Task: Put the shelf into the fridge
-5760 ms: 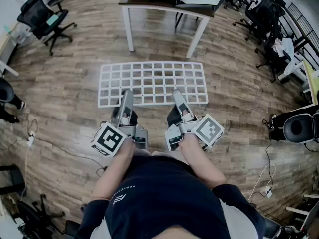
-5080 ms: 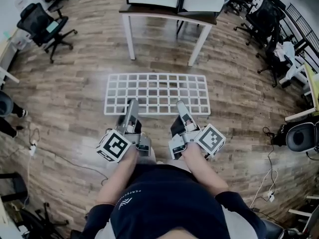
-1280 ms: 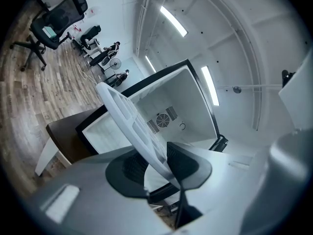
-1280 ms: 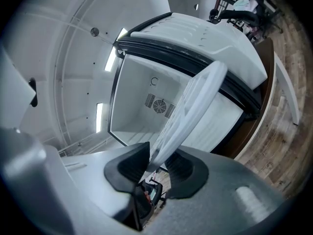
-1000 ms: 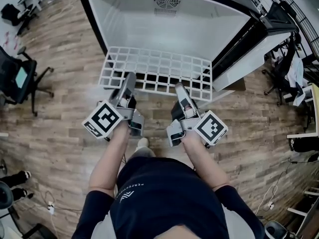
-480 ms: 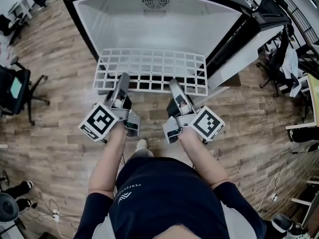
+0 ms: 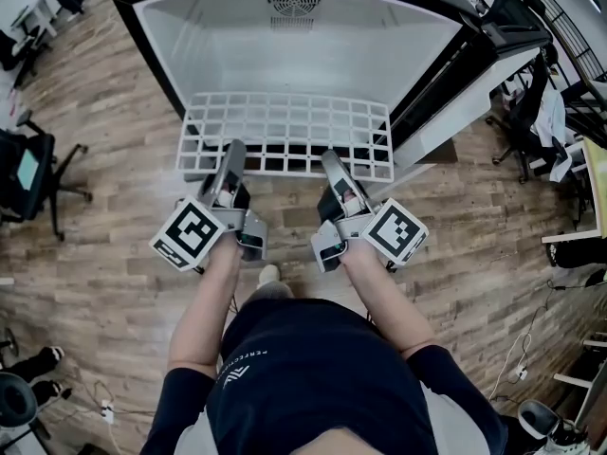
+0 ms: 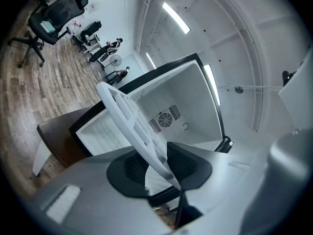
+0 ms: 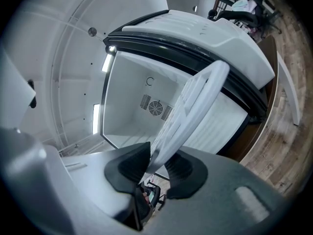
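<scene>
A white wire grid shelf (image 7: 285,133) is held level in front of me, its far edge at the mouth of the open white fridge (image 7: 303,55). My left gripper (image 7: 232,152) is shut on the shelf's near edge toward the left. My right gripper (image 7: 332,159) grips the same edge toward the right; its jaws have just been closing with the shelf between them. In the left gripper view the shelf (image 8: 124,114) runs edge-on out of the pads (image 8: 183,163) toward the fridge (image 8: 190,97). The right gripper view shows the shelf (image 9: 195,102) clamped the same way.
The fridge door (image 7: 455,74) stands open at the right. A round fan vent (image 7: 295,2) sits on the fridge's back wall. Office chairs stand at the left (image 7: 28,173) and at the far right (image 7: 522,27) on the wooden floor (image 7: 114,254).
Several seconds ago the shelf was carried over the floor near a table; now it hangs at the open fridge. Over the last second the fridge has drawn slightly nearer.
</scene>
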A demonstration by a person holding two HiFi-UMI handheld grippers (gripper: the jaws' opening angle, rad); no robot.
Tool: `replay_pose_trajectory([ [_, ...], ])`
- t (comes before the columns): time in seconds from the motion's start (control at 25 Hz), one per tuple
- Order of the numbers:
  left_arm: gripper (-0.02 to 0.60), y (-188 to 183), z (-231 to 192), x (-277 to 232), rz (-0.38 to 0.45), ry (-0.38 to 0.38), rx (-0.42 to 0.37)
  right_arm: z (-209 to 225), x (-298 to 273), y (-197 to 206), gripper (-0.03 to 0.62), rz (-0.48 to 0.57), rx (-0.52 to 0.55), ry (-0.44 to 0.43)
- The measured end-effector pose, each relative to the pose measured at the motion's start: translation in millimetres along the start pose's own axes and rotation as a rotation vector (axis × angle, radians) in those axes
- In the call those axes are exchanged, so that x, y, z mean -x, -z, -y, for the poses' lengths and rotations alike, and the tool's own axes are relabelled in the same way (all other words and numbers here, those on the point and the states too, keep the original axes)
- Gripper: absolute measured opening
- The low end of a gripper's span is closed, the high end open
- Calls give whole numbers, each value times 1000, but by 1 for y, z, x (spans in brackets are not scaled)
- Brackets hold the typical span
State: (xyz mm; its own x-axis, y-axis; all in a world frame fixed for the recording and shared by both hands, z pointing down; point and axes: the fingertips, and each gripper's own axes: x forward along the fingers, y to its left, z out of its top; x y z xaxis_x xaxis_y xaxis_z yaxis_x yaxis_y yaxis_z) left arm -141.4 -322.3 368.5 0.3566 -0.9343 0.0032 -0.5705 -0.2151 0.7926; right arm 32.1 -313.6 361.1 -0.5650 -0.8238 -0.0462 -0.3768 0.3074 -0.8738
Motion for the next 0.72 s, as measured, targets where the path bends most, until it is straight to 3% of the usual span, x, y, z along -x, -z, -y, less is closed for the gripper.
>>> replay_pose_trajectory([
  [0.72, 129, -3, 3, -13, -6, 14, 13, 2, -13, -13, 81, -23, -27, 14],
])
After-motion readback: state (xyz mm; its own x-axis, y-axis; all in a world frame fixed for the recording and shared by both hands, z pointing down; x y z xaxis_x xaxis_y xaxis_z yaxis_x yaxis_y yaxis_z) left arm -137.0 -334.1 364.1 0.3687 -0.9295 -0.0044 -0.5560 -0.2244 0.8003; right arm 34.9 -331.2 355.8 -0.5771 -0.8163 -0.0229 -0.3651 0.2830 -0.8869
